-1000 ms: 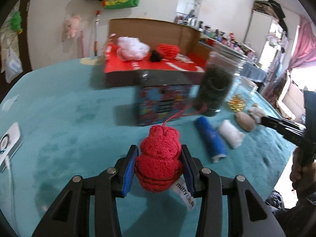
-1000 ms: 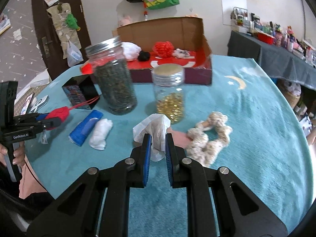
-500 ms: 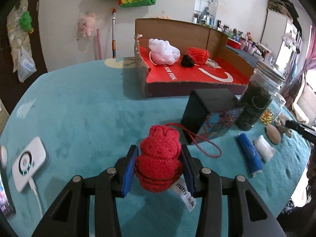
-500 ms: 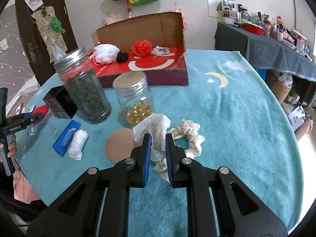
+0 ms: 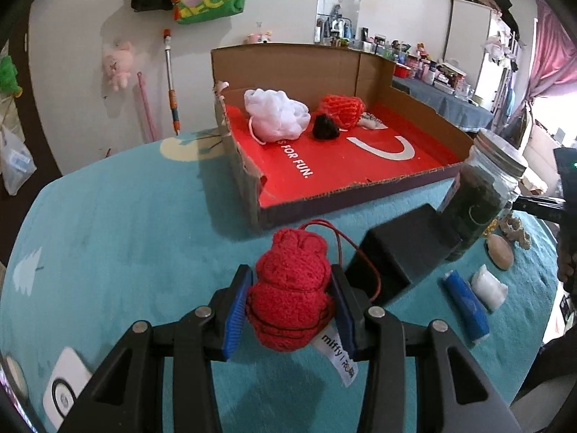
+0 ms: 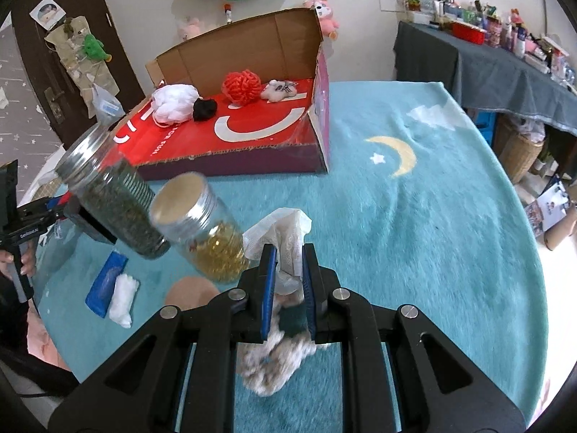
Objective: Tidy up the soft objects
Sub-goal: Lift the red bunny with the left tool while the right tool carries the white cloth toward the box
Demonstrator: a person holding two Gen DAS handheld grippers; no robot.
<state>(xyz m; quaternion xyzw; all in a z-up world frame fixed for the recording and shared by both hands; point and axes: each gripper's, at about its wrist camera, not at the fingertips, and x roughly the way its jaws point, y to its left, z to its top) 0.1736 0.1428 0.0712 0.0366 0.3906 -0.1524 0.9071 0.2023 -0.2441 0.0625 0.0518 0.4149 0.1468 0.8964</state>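
— Both hands have swung toward the cardboard box (image 5: 360, 166); a second ago the tin and jars filled the left view, now the box's red floor does.

— What's the left gripper (image 5: 290, 308) doing?

— Clamped on the red knitted toy (image 5: 290, 296), held above the blue tablecloth (image 5: 108, 238), its red cord trailing toward the black tin (image 5: 400, 252).

— And inside the box?

— White mesh puff (image 5: 276, 114), black pompom (image 5: 325, 128), red knitted ball (image 5: 340, 110).

— The right gripper (image 6: 288, 285)?

— Nearly closed, pinching a white tissue (image 6: 285, 231) beside the jar of yellow beads (image 6: 205, 231), with a fluffy cream scrunchie (image 6: 274, 361) blurred beneath.
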